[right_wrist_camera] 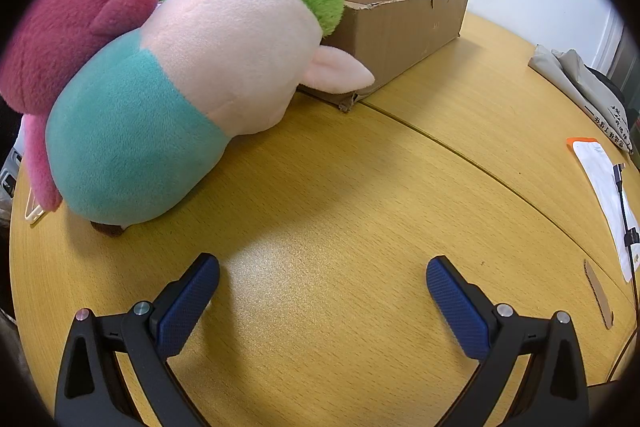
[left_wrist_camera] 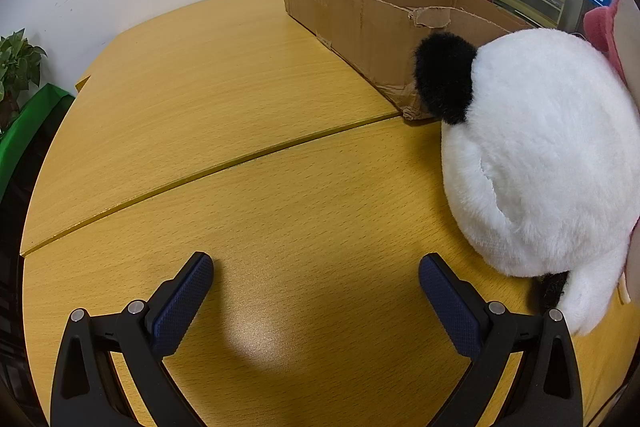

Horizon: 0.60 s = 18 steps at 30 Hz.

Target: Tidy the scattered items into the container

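Observation:
A white plush with a black ear (left_wrist_camera: 540, 155) lies on the wooden table at the right of the left wrist view, against a corner of the open cardboard box (left_wrist_camera: 372, 23). My left gripper (left_wrist_camera: 316, 273) is open over bare table, to the plush's left. In the right wrist view a pale pink and teal plush with green hair (right_wrist_camera: 192, 87) lies at the left, its head touching the cardboard box (right_wrist_camera: 404, 23). A dark pink plush (right_wrist_camera: 76, 19) leans on it. My right gripper (right_wrist_camera: 323, 275) is open, below and right of these plushes.
The table (left_wrist_camera: 248, 99) is split by a curved seam. A potted plant (left_wrist_camera: 18, 67) stands beyond its left edge. At the right of the right wrist view lie a grey bag (right_wrist_camera: 580, 95), white papers (right_wrist_camera: 608, 195) and a black cable (right_wrist_camera: 626, 223). A phone (right_wrist_camera: 34, 211) peeks out under the pink plush.

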Each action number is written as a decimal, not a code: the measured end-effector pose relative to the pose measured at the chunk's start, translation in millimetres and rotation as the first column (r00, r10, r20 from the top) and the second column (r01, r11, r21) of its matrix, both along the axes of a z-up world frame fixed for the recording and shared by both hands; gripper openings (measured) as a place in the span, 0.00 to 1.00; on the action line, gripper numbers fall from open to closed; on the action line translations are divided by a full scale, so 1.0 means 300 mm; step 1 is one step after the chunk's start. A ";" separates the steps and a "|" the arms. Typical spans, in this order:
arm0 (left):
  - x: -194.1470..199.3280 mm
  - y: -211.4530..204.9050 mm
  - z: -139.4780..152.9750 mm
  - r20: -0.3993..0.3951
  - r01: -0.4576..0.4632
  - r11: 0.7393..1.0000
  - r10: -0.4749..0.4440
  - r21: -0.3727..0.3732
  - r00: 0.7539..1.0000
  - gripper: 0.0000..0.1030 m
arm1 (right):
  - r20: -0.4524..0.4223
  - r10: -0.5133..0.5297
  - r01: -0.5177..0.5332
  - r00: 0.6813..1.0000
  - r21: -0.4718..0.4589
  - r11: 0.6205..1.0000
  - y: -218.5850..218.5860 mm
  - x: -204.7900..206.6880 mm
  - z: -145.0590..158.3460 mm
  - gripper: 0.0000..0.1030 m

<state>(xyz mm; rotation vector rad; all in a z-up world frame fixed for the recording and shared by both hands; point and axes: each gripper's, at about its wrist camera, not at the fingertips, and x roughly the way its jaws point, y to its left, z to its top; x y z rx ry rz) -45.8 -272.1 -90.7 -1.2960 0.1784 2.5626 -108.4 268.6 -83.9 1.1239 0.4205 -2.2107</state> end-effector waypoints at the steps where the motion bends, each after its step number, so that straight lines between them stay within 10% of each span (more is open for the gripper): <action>1: 0.000 0.000 0.000 0.000 0.000 1.000 0.000 0.000 1.000 1.00 | 0.000 0.000 0.000 1.000 0.000 1.000 0.000 0.000 0.000 1.00; 18: -0.011 0.025 0.005 0.003 -0.164 0.986 0.164 -0.002 0.986 1.00 | -0.003 -0.200 0.200 0.980 0.001 0.980 -0.066 0.003 0.005 1.00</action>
